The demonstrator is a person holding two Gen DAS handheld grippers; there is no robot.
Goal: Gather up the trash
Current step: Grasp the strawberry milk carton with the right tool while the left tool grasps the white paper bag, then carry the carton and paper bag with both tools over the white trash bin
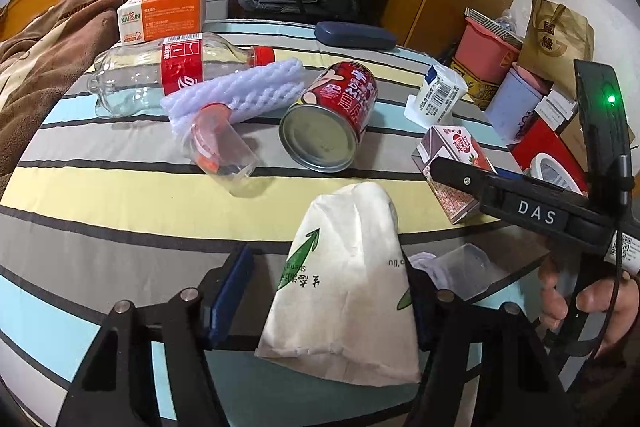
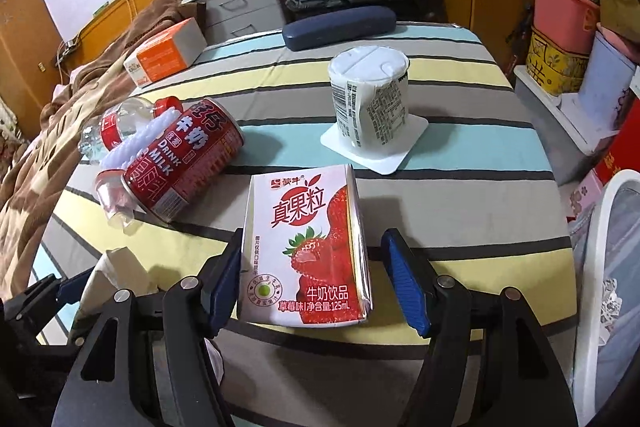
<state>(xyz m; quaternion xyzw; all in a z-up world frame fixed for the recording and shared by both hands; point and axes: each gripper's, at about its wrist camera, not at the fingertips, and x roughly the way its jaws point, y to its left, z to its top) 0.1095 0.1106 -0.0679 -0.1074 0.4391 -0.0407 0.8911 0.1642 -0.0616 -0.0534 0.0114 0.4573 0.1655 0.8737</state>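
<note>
Trash lies on a striped cloth (image 1: 120, 195). My left gripper (image 1: 324, 295) is open, its fingers on either side of a white paper bag (image 1: 344, 279) with green print. My right gripper (image 2: 316, 279) is open around a strawberry milk carton (image 2: 308, 247) lying flat; the left finger (image 2: 224, 279) is close to it, the right finger (image 2: 404, 283) stands apart. That carton also shows in the left wrist view (image 1: 452, 163), with the right gripper's body over it. A red milk can (image 1: 332, 115) lies on its side, also visible in the right wrist view (image 2: 180, 163). An upturned yogurt cup (image 2: 372, 107) stands beyond the carton.
An empty clear bottle (image 1: 160, 75), white foam netting (image 1: 240, 91) and a small clear cup (image 1: 224, 155) lie at the left. An orange box (image 1: 164, 13) and a dark glasses case (image 1: 354, 35) lie at the back. A white basket rim (image 2: 600, 267) stands right of the table edge.
</note>
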